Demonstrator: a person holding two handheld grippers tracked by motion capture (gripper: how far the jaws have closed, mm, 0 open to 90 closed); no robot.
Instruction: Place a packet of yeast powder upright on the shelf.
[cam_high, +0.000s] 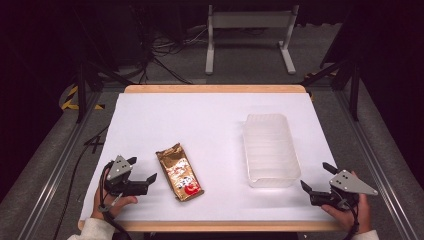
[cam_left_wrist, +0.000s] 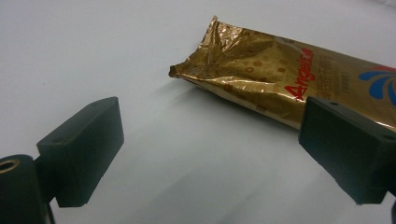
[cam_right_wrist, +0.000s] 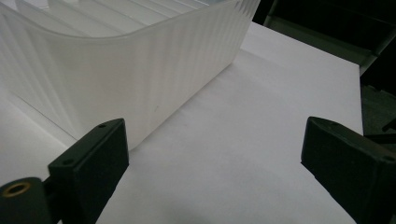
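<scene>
Left jaws: the left gripper (cam_high: 141, 170) stands wide with nothing between its pads, low over the white table (cam_high: 200, 115) at the near left.
Right jaws: the right gripper (cam_high: 317, 178) is likewise spread wide and empty, at the near right corner.
Packet: the gold snack packet (cam_high: 179, 171) lies flat just right of the left gripper, long axis running near to far, crimped end away from the person; not touched.
Container: the clear plastic tub (cam_high: 271, 150) sits open side up right of centre, just left and far of the right gripper, well apart from the packet.
Likely step: reach for the packet with the left gripper, probably to carry it to the tub.
How to do it well: come in across the packet's narrow width, near the middle, so one pad slides under an edge.
Caution: foil is slippery and flat; close firmly, lift slowly.
Right side: keep it beside the tub, ready to steady the wall.
</scene>
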